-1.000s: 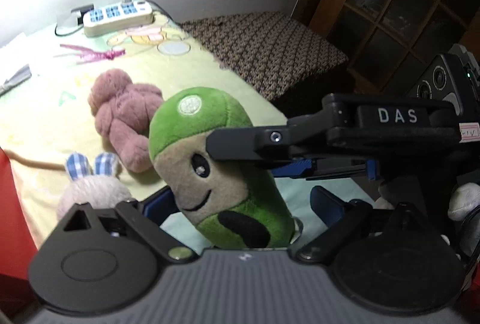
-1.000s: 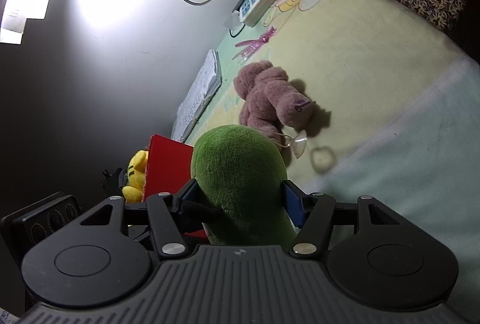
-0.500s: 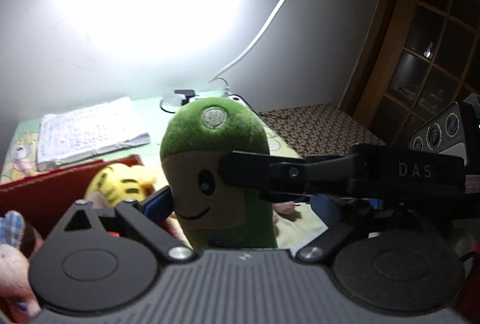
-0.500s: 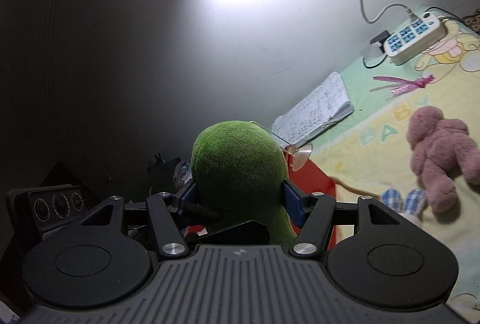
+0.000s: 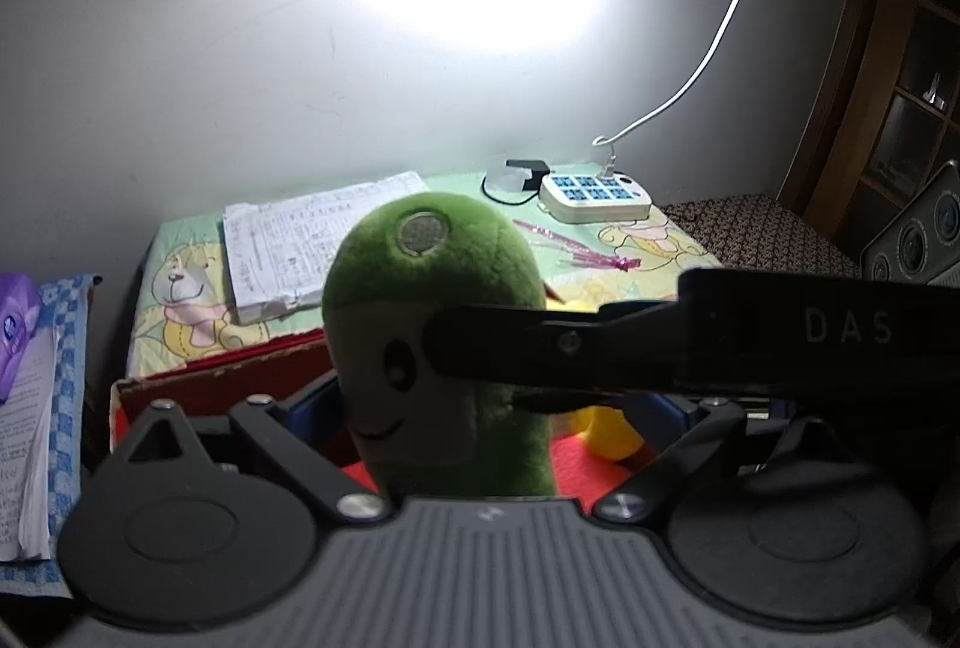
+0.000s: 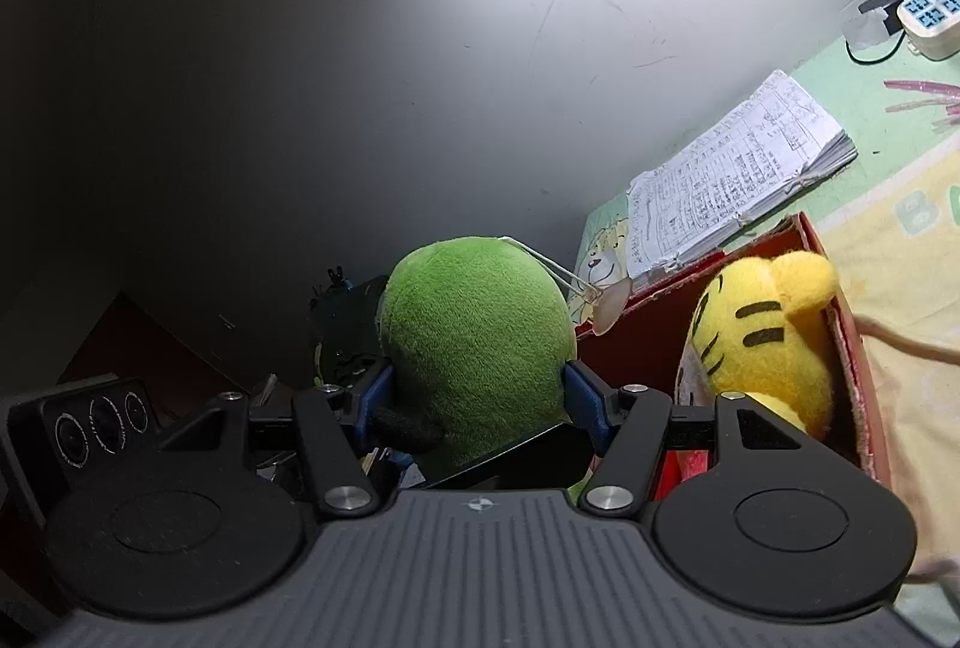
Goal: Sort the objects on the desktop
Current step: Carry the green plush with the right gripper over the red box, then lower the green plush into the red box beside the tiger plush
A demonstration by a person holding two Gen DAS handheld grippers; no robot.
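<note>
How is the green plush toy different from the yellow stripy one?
The green plush toy is held up between both hand-held grippers, left and right; the yellow striped plush toy lies in the red box.
The green one stands upright; the yellow one is tipped on its side.
The green one has a plain back; the yellow one has black stripes.
Both are soft, fuzzy toys.

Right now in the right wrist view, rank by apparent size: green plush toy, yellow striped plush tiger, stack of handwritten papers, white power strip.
1. Green plush toy, though nearest the camera
2-3. Yellow striped plush tiger and stack of handwritten papers: too alike to rank
4. White power strip, far and cut off
</note>
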